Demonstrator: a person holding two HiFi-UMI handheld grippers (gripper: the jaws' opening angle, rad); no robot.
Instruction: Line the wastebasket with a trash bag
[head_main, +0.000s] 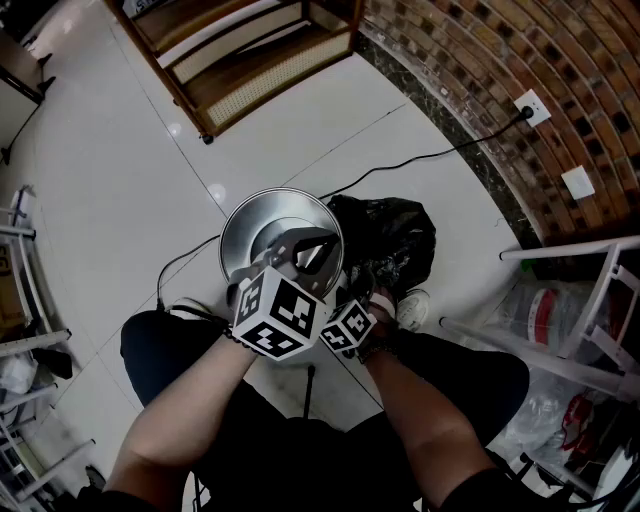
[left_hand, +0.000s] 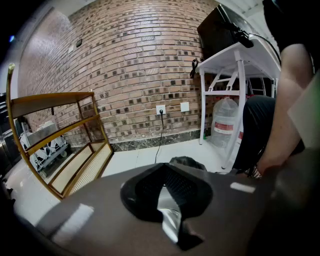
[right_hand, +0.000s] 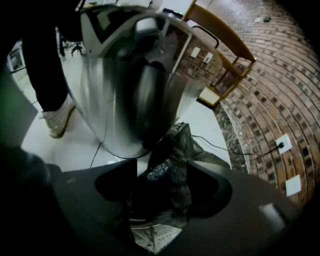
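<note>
Big white tiled floor (head_main: 120, 150) with a curved-looking brick wall (head_main: 500, 60) along one side and a wooden shelf unit (head_main: 250, 60) near it. Person is standing over everything, with dark trouser legs and a white sneaker (head_main: 410, 308) poking out.

The shiny steel wastebasket (head_main: 262, 225) sits on the floor right in front of their feet, open top facing up, no liner in it yet. The black trash bag (head_main: 395, 235) is a crumpled heap on the floor, right up against the bin on the side nearer the wall.

The left gripper (left_hand: 165, 180) has its jaws pinched together on a thin bright strip of metal, which from the head view looks like the wastebasket's rim. The right gripper (right_hand: 161, 162) is spread wide with a bunch of the bag sitting in the gap. I can't say the pads are actually squeezing it.

Smaller stuff: a black cable (head_main: 420, 158) snakes across the tiles to a wall outlet (head_main: 531, 105).
</note>
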